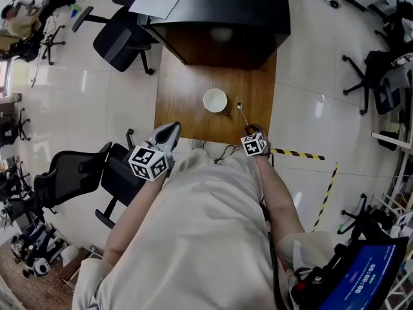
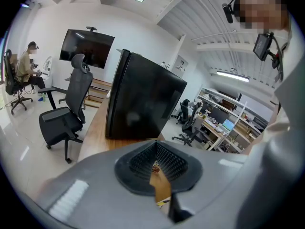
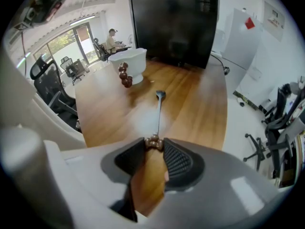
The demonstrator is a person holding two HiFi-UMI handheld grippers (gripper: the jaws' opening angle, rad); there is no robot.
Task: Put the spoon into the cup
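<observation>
While the right gripper's (image 3: 153,144) half-spread jaws pinch the beaded end of the slim metal spoon (image 3: 158,113) near the wooden tabletop's (image 1: 187,102) right edge, bare wood separates it from the white ceramic cup (image 1: 215,100). At the near-left corner, the left gripper's (image 2: 155,163) jaws are nearly together, empty.

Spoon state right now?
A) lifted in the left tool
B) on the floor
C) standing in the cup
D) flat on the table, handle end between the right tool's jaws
D: the spoon lies flat on the table, outside the cup, with its beaded handle end between the jaw tips of the right tool.
</observation>
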